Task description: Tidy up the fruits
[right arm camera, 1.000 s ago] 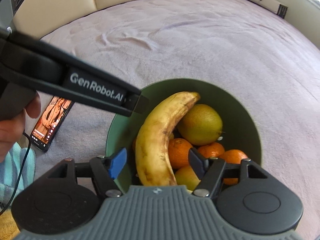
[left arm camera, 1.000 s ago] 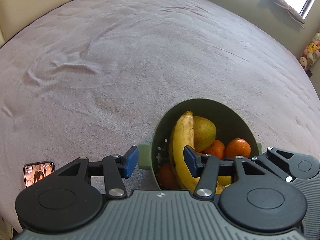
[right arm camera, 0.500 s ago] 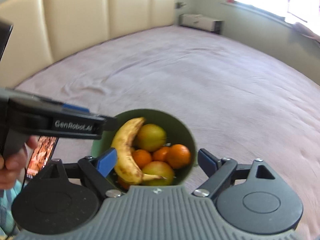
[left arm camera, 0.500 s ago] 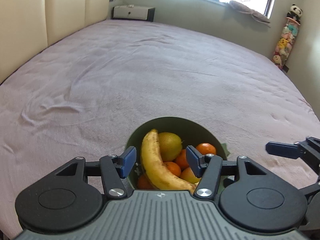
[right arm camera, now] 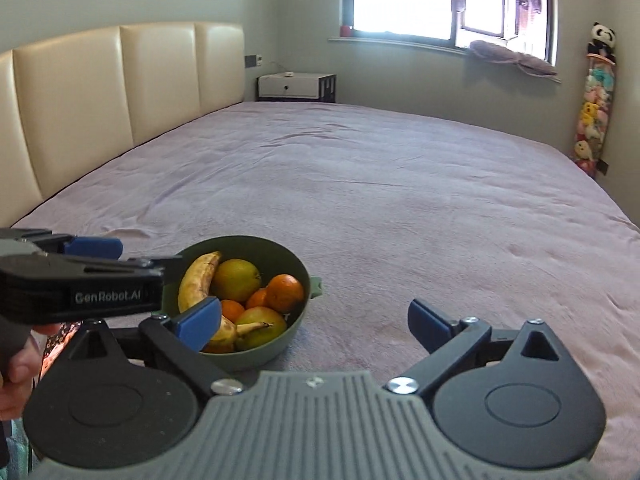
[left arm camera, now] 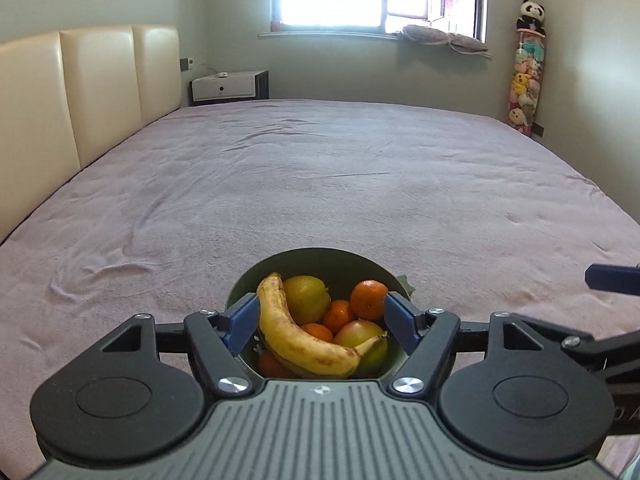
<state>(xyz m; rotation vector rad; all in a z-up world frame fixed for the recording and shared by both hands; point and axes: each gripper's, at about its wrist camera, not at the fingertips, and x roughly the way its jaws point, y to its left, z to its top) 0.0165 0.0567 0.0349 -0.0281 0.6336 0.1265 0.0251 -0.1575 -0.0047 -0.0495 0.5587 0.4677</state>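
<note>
A green bowl (left arm camera: 320, 254) sits on the bed near its front edge. It holds a spotted banana (left arm camera: 288, 332), a yellow-green citrus (left arm camera: 306, 298), several oranges (left arm camera: 369, 298) and a pale apple (left arm camera: 362, 334). My left gripper (left arm camera: 320, 300) hovers just behind and above the bowl. Its jaws are opening and touch nothing. My right gripper (right arm camera: 314, 316) hangs to the right of the bowl (right arm camera: 296, 320), jaws opening wide with only bedcover between them. The left gripper (right arm camera: 132, 256) crosses the right wrist view beside the banana (right arm camera: 196, 276).
The mauve bedcover (left arm camera: 320, 168) stretches far ahead. A cream headboard (left arm camera: 100, 92) runs along the left, with a white nightstand (left arm camera: 224, 88) and a window beyond. Plush toys (left arm camera: 524, 80) hang on the right wall. A person's hand (right arm camera: 20, 376) grips the left tool.
Both grippers have drawn back and upward from the bowl and tipped closer to level, so the far wall shows. Both pairs of jaws have widened; the right no longer straddles the banana.
</note>
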